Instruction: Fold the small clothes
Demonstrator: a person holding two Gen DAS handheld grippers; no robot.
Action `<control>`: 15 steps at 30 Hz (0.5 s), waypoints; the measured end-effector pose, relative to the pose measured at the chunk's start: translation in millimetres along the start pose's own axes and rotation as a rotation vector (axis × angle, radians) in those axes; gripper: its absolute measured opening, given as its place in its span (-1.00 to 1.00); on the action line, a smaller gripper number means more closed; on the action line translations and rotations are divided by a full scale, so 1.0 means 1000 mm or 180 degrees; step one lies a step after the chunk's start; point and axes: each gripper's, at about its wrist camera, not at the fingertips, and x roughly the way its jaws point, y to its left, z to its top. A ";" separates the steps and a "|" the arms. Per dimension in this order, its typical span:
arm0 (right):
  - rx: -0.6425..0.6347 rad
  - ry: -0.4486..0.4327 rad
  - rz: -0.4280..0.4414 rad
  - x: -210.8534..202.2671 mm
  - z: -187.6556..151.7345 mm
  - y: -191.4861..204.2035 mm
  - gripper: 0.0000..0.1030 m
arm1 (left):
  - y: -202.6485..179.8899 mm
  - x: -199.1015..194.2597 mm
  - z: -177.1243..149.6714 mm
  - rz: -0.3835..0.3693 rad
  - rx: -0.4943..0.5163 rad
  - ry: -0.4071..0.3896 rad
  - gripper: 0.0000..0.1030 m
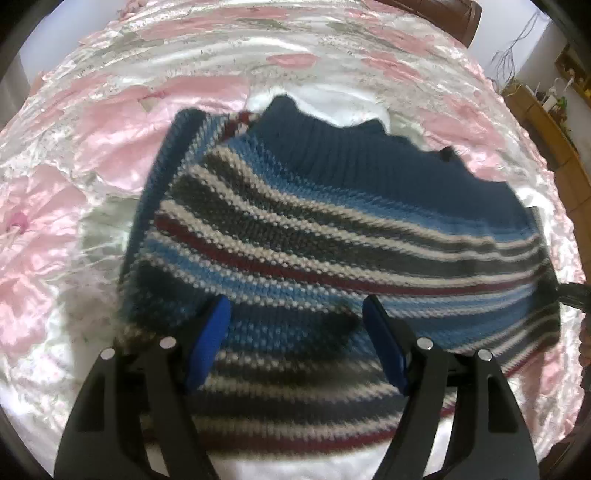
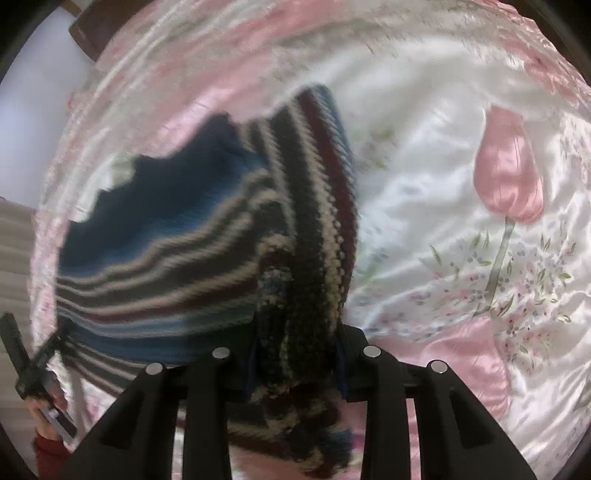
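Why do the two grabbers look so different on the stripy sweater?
The left gripper has its blue fingers spread apart over the striped sweater, pinching nothing; the right gripper is clamped on a bunched-up fold of it. The left sees flat knit, the right sees wool crumpled between its fingers. Both are black.

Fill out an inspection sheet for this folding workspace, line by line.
Surface: satin bedspread, pink and white floral, wrinkled.
Job's things: striped knit sweater lying on the bedspread, one side bunched and lifted.
Clutter: nothing seen on the bedspread.
Grippers: left gripper open, hovering over the sweater; right gripper shut on a bunched fold of it.
Cables: thin wires hanging on the far wall.
Surroundings: dark wooden headboard, wooden shelf with small items.
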 end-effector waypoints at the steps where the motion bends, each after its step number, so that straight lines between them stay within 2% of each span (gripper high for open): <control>1: -0.0024 -0.0034 0.0126 -0.009 0.001 0.012 -0.37 | 0.004 -0.010 0.000 -0.0066 -0.0046 -0.0045 0.50; 4: -0.0221 -0.0108 0.0213 -0.026 0.002 0.051 -0.37 | 0.016 -0.028 -0.002 -0.0198 -0.0160 -0.0089 0.54; 11: -0.0910 -0.0079 0.0111 -0.028 -0.012 0.166 -0.37 | 0.031 -0.040 -0.011 -0.0093 -0.0085 -0.0097 0.55; 15: -0.1202 -0.0004 0.0005 -0.015 -0.033 0.200 -0.37 | 0.040 -0.040 -0.012 -0.0125 -0.0162 -0.0095 0.55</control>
